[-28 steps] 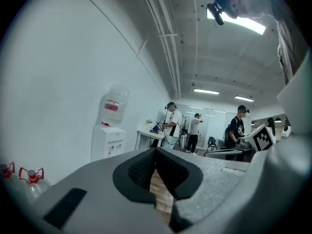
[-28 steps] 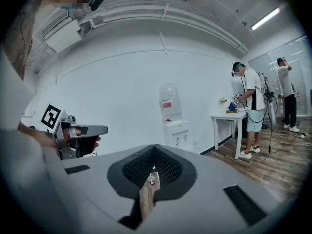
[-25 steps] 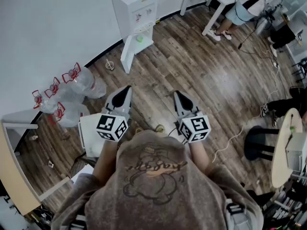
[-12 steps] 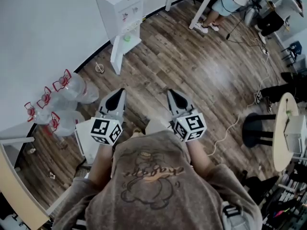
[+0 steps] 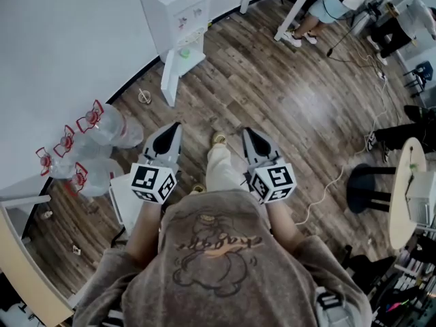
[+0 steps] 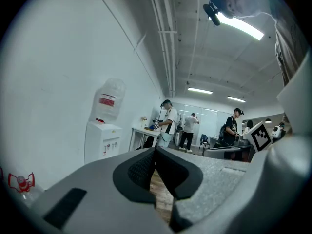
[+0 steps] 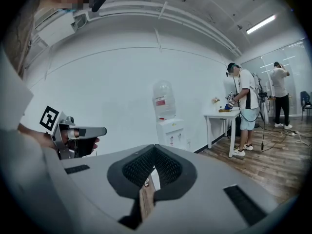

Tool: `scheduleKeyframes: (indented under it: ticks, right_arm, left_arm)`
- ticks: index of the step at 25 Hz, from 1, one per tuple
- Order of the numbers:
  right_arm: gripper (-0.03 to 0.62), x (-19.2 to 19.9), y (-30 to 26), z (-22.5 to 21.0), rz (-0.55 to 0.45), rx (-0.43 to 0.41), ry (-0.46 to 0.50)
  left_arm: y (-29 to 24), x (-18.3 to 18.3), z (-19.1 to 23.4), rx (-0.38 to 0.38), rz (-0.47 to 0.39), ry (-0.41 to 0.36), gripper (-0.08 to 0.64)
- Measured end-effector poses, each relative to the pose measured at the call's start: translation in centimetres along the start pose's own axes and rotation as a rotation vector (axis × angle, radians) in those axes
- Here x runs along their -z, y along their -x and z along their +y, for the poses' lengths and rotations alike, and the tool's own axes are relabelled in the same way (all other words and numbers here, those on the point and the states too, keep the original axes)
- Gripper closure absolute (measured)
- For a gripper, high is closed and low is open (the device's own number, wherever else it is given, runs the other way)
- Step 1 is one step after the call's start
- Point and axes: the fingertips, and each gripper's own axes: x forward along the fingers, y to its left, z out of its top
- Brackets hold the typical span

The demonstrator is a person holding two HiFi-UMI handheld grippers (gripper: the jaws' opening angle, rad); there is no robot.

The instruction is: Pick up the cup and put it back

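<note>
Wooden floor (image 5: pixel 272 101): brown planks fill most of my head view, with a pale cable (image 5: pixel 325 186) trailing across them on the right.
Left claw (image 5: pixel 177 125): fully closed and empty. In its own view (image 6: pixel 156 152) I see the tips meeting in a point, with only floor showing through the notch beneath them.
Right claw (image 5: pixel 248 133): also closed, with nothing in it. In its own view (image 7: pixel 155 150) the two tips touch.
Claw positions: I have both held out in front of the chest, side by side and well apart, roughly level, pointing toward the wall with the dispenser.
Water dispenser (image 5: pixel 176 12): white, standing against the white wall ahead of the claws. Both gripper views show it (image 6: pixel 102 140) (image 7: pixel 169 130) with a clear bottle (image 7: pixel 163 99) on top.
Cup (image 5: pixel 184 53): I take it to be the small green thing on the dispenser's low front ledge, well away from both claws. It is too small for me to be sure.
Spare bottles (image 5: pixel 102 125): clear with red handles, lying by the wall just left of the left claw.
Trouser leg (image 5: pixel 219 169): pale, stepping out between the two claws.
Worktop (image 7: pixel 222 113): white, right of the dispenser, with a person (image 7: pixel 243 101) standing at it.
</note>
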Motion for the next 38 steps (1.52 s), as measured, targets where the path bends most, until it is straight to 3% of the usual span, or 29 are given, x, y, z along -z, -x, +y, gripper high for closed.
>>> scheduleKeyframes:
  ticks: [12,20,28,38]
  right_arm:
    - [0.591,-3.7,-10.7,-7.3,0.008,-0.023,-0.005]
    - [0.591,-7.0,-19.3,-12.3,0.033,-0.105,0.003]
    - [0.591,-8.8,-26.8,-16.8,0.054,-0.178,0.028]
    - [0.591,-9.5,-33.4,-20.3,0.079,-0.207,0.025]
  left_arm:
    - [-11.4,-3.5,5.9,-0.021,-0.005,0.003,0.558]
    - [-19.0,-6.9,10.2,-0.086,-0.013,0.022,0.558]
    - [-25.8,-7.4,13.7,-0.137,0.009,0.032,0.558]
    - [-31.6,-8.4,17.6,-0.171,0.006,0.031,0.558]
